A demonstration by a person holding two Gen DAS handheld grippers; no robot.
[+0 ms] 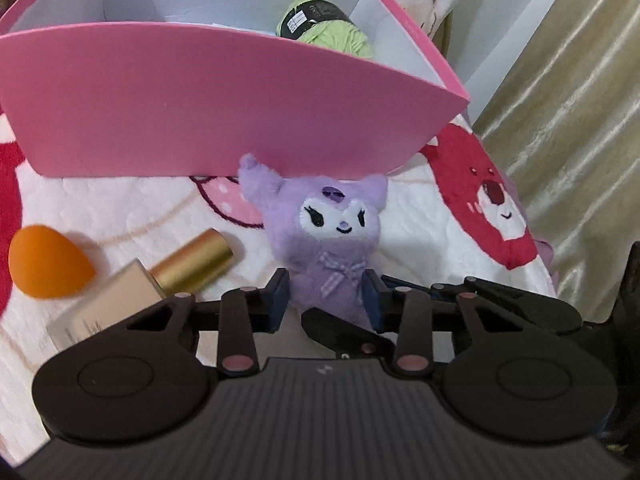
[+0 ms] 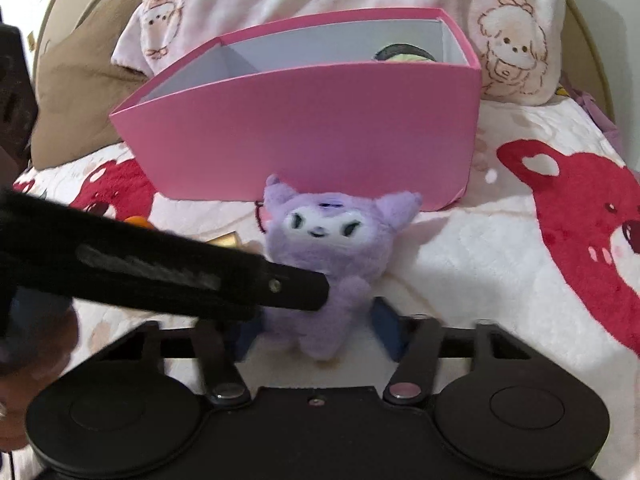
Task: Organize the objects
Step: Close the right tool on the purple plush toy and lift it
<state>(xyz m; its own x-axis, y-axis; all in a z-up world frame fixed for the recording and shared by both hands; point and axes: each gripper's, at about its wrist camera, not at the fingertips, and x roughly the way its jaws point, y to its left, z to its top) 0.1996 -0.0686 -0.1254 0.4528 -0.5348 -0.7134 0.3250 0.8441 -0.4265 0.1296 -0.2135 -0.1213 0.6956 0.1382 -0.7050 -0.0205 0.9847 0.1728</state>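
Both of your grippers had closed on the plush toy [image 1: 326, 236]: left gripper [image 1: 326, 300] pinching its waist, right gripper [image 2: 320, 332] its lower body. It lay on the blanket [image 1: 420, 240], just before the pink box [image 1: 224, 120]. Pickup step; next you'd likely need a joint lift clearing the box wall.

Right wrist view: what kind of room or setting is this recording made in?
Most likely a bedroom, on a bed: a plush cartoon-bear blanket covers the surface, a pillow with sheep prints lies behind the pink box, and a curtain hangs beside it.
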